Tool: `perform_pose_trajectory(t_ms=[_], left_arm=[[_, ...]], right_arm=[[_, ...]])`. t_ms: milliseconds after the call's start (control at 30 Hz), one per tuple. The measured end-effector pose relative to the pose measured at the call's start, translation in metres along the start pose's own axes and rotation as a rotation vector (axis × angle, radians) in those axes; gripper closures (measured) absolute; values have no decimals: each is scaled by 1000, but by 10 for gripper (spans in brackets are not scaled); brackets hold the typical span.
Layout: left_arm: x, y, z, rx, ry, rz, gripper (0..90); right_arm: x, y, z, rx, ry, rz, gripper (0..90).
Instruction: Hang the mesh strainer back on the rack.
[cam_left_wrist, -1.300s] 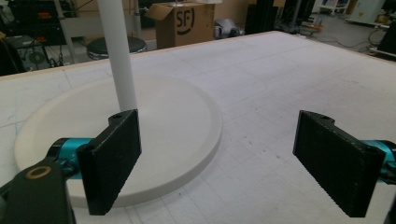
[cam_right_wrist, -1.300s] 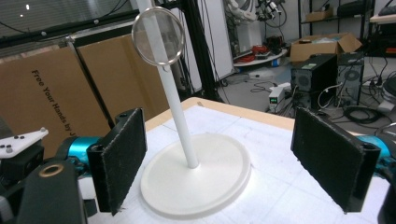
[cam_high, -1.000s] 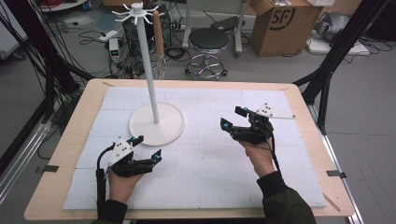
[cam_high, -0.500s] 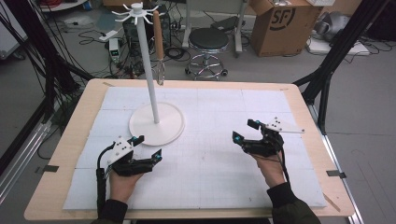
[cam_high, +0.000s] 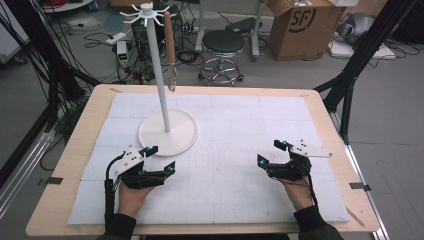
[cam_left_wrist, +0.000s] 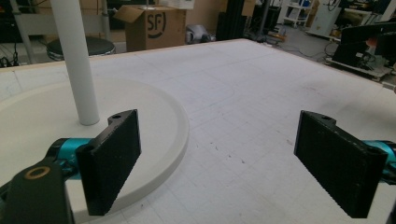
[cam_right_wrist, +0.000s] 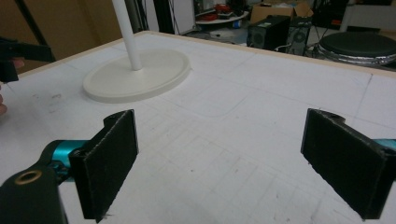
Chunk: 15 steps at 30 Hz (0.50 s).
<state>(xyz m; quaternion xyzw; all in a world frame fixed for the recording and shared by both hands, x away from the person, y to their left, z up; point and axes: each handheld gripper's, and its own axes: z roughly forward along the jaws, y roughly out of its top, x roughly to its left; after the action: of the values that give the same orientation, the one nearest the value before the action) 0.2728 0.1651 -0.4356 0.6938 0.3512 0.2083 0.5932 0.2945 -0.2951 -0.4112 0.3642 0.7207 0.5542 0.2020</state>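
Lower now, right gripper (cam_high: 274, 153) — jaws wide, empty — "SF" box (cam_high: 298, 25) behind.

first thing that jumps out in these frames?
The tall white stand, its round base left of centre on the white mat, with a wooden-handled whisk hanging from a hook at its top. Next, the two hand-held grippers low on the mat: the left gripper beside the base, the right gripper toward the right edge, both with jaws wide open and nothing between them.
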Motion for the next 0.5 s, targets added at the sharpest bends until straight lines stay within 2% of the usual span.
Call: perform_pose_trajectory(t_ms=[133, 300, 367, 433, 500], left_arm=[[0, 0, 1, 0, -29, -4, 153], [-1, 1, 1, -11, -45, -7, 153], [-1, 0, 1, -11, -43, -12, 153], [-1, 0, 1, -9, -42, -7, 153], [-1, 0, 1, -6, -40, -8, 153]], right_arm=[[-5, -4, -5, 3, -17, 13, 103], [-7, -9, -6, 12, -32, 17, 103], [-7, -11, -5, 30, -44, 2, 103], [-10, -13, -5, 25, -34, 20, 103], [-12, -14, -4, 36, -46, 24, 103]])
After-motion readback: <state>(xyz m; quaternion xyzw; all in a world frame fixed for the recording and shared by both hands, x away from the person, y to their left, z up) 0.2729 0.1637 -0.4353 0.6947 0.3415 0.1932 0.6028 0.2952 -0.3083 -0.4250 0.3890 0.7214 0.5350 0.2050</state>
